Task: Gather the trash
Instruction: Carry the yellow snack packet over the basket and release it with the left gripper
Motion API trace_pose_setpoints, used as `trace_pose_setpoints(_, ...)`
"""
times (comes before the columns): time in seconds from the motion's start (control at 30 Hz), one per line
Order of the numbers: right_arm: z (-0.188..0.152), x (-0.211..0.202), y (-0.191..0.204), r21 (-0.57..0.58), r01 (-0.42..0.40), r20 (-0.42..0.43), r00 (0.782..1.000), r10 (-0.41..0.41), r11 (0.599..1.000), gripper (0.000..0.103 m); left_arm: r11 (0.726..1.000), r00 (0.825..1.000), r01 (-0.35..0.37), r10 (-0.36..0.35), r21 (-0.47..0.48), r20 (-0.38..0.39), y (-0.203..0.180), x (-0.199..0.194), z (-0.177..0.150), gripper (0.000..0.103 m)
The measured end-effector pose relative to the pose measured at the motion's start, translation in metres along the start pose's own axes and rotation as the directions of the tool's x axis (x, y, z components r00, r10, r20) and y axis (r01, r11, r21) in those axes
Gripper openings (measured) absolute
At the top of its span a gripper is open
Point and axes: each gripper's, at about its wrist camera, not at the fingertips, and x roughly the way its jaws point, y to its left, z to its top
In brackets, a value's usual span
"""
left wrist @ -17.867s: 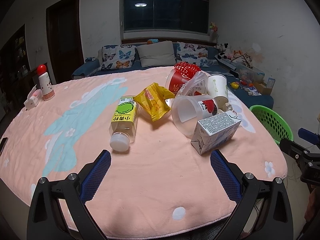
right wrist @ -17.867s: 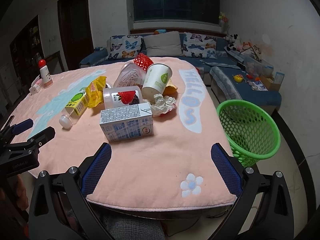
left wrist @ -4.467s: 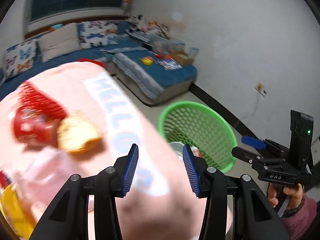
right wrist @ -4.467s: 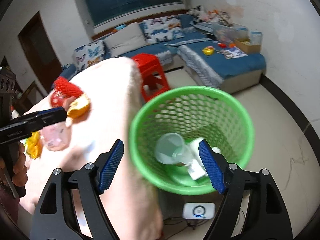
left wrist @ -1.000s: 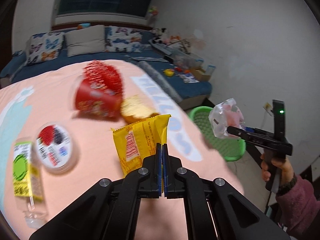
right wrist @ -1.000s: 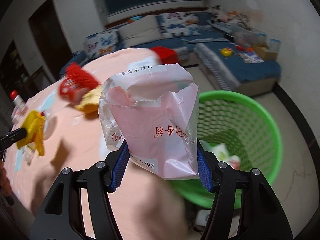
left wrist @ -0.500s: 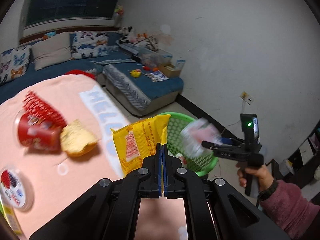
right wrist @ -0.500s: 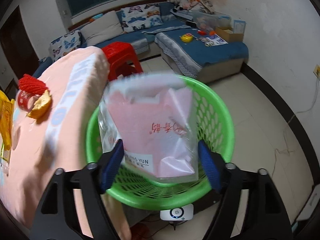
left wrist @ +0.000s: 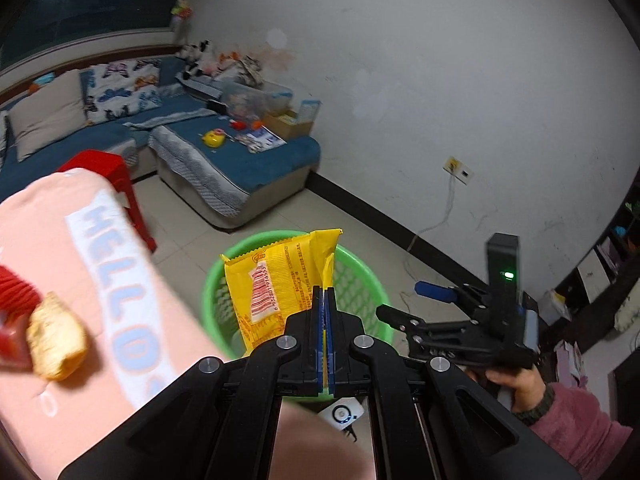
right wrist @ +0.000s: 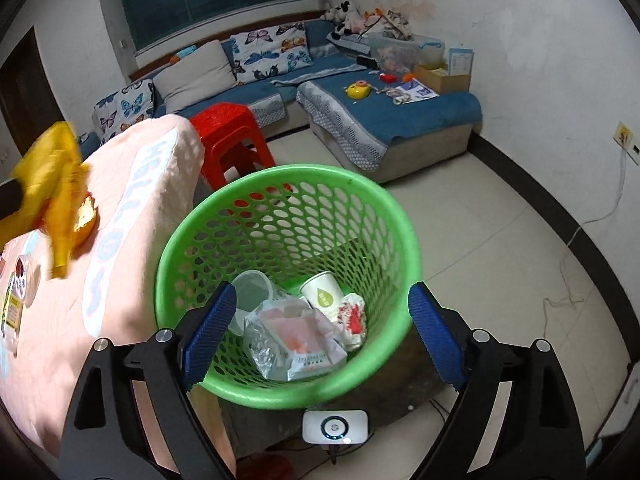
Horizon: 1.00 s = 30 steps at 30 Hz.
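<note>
**A:** Your counter (left wrist: 80,380) wears a soft, fuzzy pink cloth with pale blue "HELLO" lettering along its rounded edge. Just beside it on the tiled floor stands the green basket (right wrist: 404,216), round, moulded plastic, its wall a mesh of small holes.

**B:** What lies in the basket?

**A:** A crinkled clear-and-pink plastic bag (right wrist: 298,338) with small print I can't read, a white paper cup (right wrist: 322,294) bearing a green leaf mark, a clear plastic tub (right wrist: 252,292) and a crumpled red-and-white wrapper (right wrist: 352,318).

**B:** And your two tools?

**A:** Your right hand-held gripper (right wrist: 318,330) hangs over the basket, its blue ribbed pads spreading apart with nothing pressed between them; the bag sits below, loose. Your left hand-held gripper (left wrist: 324,312) is pressed together on the lower edge of the yellow snack packet (left wrist: 280,280), a glossy foil pouch with crimped ends and a red-and-white barcode panel. The packet stands upright in front of the basket's rim.
</note>
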Motion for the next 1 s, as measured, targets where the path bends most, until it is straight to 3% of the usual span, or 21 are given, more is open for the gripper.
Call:
trace_pose_setpoints(0.37,-0.018,-0.025,-0.039,0.053,0.016,0.020,1.000,-0.018,0.998,0.088,0.997,0.989,0.080,-0.082,-0.020,-0.126,-0.023,0.087,-0.001,0.002)
trace_pose_setpoints(0.47,-0.022,-0.028,-0.046,0.071,0.019,0.017,1.000,-0.020,0.997,0.088,0.996,0.987,0.079,-0.083,-0.032,-0.141,-0.028,0.101,-0.002,0.008)
trace_pose_setpoints(0.53,-0.023,-0.028,-0.050,0.079,0.020,0.014,1.000,-0.021,0.997,0.088,0.996,0.985,0.085,-0.089,-0.038,-0.149,-0.031,0.107,-0.002,0.022)
trace_pose_setpoints(0.63,-0.026,-0.031,-0.049,0.080,0.021,0.013,1.000,-0.022,0.997,0.088,0.996,0.986,0.080,-0.085,-0.042,-0.146,-0.032,0.108,-0.004,0.041)
trace_pose_setpoints(0.83,-0.023,-0.034,-0.035,0.056,-0.005,0.018,1.000,0.004,0.998,0.088,0.997,0.992,0.049,-0.055,-0.056,-0.115,-0.018,0.082,-0.008,0.041)
trace_pose_setpoints(1.0,-0.013,-0.034,-0.004,0.001,-0.056,0.023,0.998,0.056,0.998,0.088,0.998,0.997,-0.045,0.041,-0.051,-0.072,0.002,0.043,-0.018,0.044)
